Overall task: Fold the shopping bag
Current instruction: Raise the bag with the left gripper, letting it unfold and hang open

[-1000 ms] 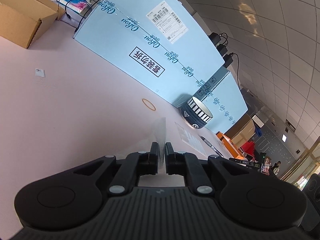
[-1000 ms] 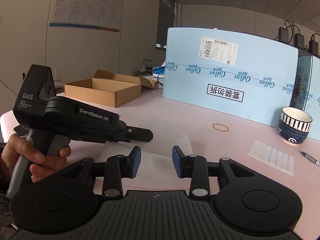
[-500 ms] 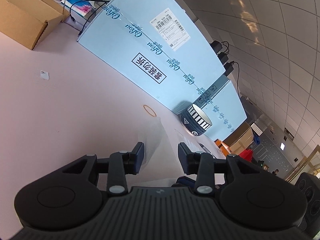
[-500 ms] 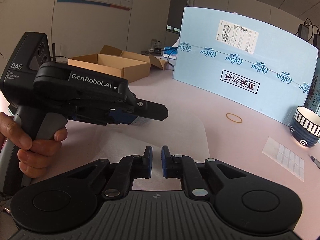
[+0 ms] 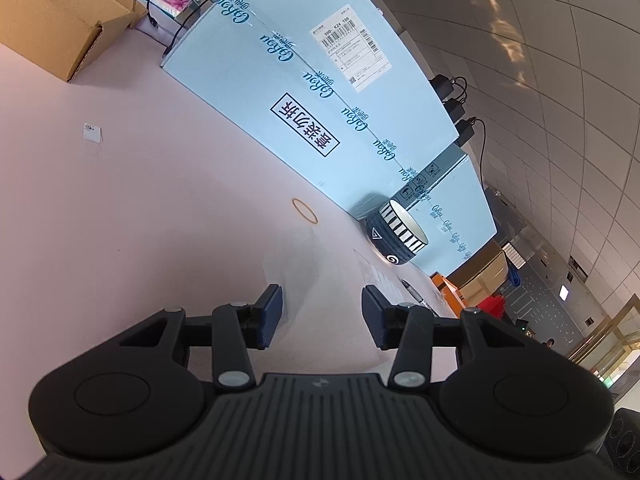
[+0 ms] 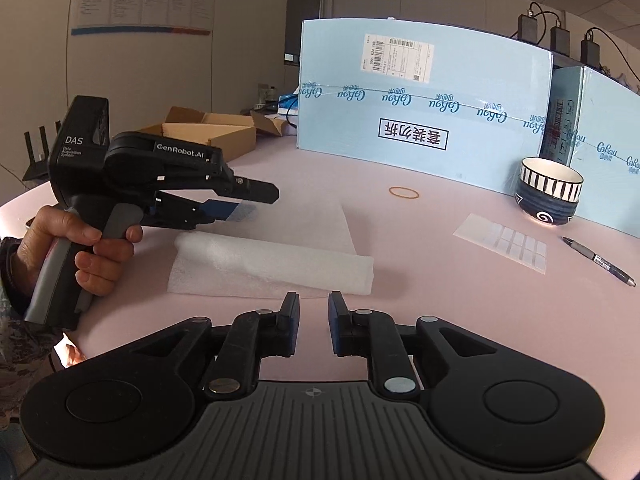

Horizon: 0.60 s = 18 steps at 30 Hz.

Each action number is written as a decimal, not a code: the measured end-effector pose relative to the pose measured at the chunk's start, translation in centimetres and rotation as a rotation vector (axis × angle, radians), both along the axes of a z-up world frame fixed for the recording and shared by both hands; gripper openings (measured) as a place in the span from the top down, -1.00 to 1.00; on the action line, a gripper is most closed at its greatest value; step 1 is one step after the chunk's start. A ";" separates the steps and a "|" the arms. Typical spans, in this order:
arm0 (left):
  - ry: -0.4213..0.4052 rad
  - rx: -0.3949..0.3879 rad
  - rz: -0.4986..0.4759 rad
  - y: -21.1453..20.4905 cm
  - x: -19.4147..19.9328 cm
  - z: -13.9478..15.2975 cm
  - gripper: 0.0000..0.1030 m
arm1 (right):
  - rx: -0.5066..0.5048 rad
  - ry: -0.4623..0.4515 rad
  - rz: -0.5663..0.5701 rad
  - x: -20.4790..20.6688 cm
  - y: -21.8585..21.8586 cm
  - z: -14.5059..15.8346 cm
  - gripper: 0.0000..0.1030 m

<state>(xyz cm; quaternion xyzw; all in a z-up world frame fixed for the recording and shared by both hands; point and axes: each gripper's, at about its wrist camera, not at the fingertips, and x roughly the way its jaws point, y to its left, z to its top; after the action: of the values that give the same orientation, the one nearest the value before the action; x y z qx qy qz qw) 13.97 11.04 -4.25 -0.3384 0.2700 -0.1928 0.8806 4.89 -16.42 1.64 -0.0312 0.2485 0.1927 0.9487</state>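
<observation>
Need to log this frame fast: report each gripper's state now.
Left gripper: jaws apart and closing, nothing gripped; the white bag lies below them.
Right gripper: jaws slightly apart and opening, empty, just short of the bag's near edge.

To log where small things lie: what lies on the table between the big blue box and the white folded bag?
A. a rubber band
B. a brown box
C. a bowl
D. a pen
A: the rubber band lies on bare table, with the blue box behind it and the white bag in front.
</observation>
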 end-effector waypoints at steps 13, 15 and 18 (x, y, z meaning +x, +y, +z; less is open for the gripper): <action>0.107 0.160 -0.103 -5.1 1.8 7.2 0.97 | 0.156 -0.097 -0.007 -0.2 -4.6 1.0 0.47; 0.120 0.194 -0.137 -6.6 2.7 8.7 0.97 | 0.174 -0.118 -0.020 -0.1 -5.6 1.5 0.37; 0.137 0.245 -0.186 -9.2 4.2 10.4 0.97 | 0.202 -0.143 -0.057 -0.5 -7.1 1.6 0.34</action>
<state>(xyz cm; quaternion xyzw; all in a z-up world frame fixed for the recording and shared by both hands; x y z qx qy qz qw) 18.20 1.87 6.16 -0.2145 0.3808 -0.2158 0.8732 4.43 -23.52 3.24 0.0578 0.1604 0.1872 0.9674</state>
